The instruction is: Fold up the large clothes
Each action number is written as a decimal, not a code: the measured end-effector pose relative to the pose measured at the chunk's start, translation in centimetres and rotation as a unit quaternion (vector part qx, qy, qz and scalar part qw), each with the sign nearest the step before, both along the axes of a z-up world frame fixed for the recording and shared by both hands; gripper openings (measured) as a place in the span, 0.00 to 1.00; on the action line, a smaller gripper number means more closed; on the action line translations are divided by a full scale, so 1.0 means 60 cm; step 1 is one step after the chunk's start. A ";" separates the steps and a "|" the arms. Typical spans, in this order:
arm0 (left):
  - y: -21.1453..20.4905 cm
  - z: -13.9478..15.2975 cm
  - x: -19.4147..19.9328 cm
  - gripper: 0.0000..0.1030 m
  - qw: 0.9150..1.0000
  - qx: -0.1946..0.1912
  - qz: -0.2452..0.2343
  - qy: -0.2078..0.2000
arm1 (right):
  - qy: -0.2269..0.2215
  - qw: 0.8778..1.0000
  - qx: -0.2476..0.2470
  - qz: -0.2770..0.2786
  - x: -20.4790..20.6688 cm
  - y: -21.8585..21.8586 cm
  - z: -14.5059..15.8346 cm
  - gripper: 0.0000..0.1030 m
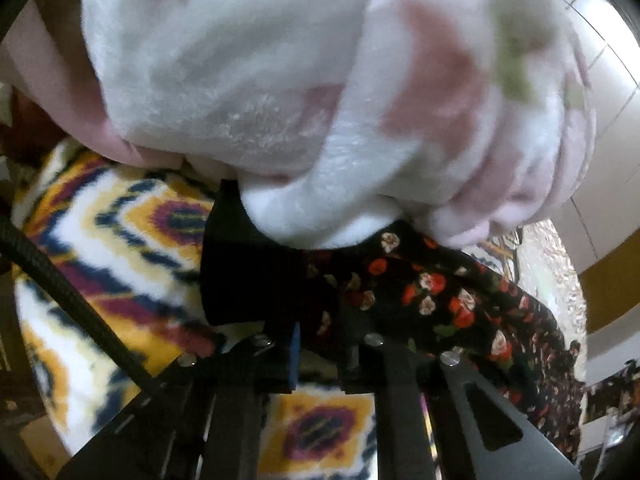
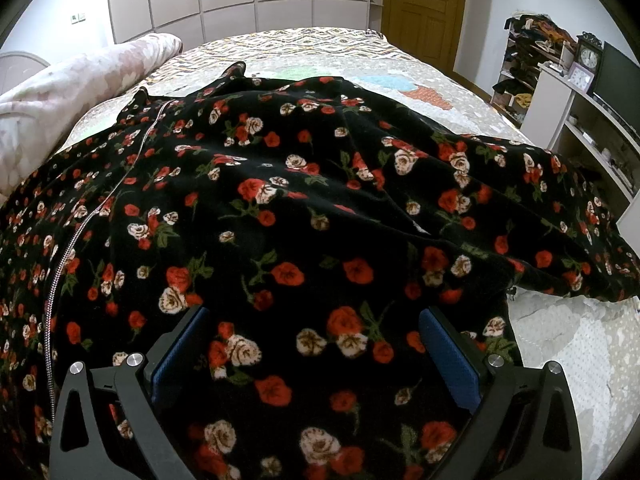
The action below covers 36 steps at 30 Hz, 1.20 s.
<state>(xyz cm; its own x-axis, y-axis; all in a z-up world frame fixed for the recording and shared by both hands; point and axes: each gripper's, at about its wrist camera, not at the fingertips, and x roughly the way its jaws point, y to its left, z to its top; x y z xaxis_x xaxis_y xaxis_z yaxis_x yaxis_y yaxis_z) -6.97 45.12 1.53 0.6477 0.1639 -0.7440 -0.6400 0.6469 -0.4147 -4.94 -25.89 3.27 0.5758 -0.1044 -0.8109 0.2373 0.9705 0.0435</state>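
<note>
A large black garment with red and cream roses (image 2: 304,208) lies spread and wrinkled across the bed, a silver zipper (image 2: 84,232) running down its left side. My right gripper (image 2: 316,344) is open just above the garment's near part, blue pads (image 2: 448,356) wide apart with cloth between them. In the left wrist view my left gripper (image 1: 304,280) looks closed on an edge of the same floral garment (image 1: 440,300), which trails off to the right. Its fingertips are mostly hidden by cloth.
A white and pink fluffy blanket (image 1: 280,100) hangs close above the left gripper; it shows rolled at the bed's left side (image 2: 80,84). A yellow, white and purple patterned cover (image 1: 112,232) lies below. Shelves with a clock (image 2: 588,60) stand right, a wooden door (image 2: 424,4) behind.
</note>
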 end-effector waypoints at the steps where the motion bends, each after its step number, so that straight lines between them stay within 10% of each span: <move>1: -0.014 0.009 -0.002 0.11 1.000 0.012 -0.001 0.001 | -0.001 1.000 0.002 0.000 0.000 -0.001 0.000 1.00; 8: -0.135 0.146 -0.030 0.11 0.989 0.130 -0.048 -0.046 | -0.012 0.999 0.033 0.000 -0.006 -0.017 0.006 0.97; 12: -0.227 0.247 -0.032 0.11 0.971 0.200 -0.100 -0.090 | -0.039 0.997 0.071 -0.013 -0.025 -0.040 0.036 0.78; 20: -0.489 0.354 0.035 0.11 0.925 0.220 -0.270 -0.154 | -0.097 0.991 0.084 -0.029 -0.105 -0.076 0.102 0.78; 29: -0.880 0.302 0.090 0.11 0.850 0.158 -0.481 -0.146 | -0.124 0.985 0.107 -0.063 -0.178 -0.155 0.123 0.78; 36: -1.004 0.186 0.141 0.20 0.815 0.095 -0.566 -0.078 | -0.108 0.985 0.110 -0.076 -0.193 -0.190 0.096 0.78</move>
<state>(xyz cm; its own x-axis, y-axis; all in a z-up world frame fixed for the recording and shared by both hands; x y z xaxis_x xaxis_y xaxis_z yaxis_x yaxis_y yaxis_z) 1.46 -15.10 12.71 0.5480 -0.5029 -0.6684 0.4636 0.8477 -0.2578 -16.55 -37.27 9.02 0.7286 -0.0381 -0.6838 0.3407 0.8863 0.3137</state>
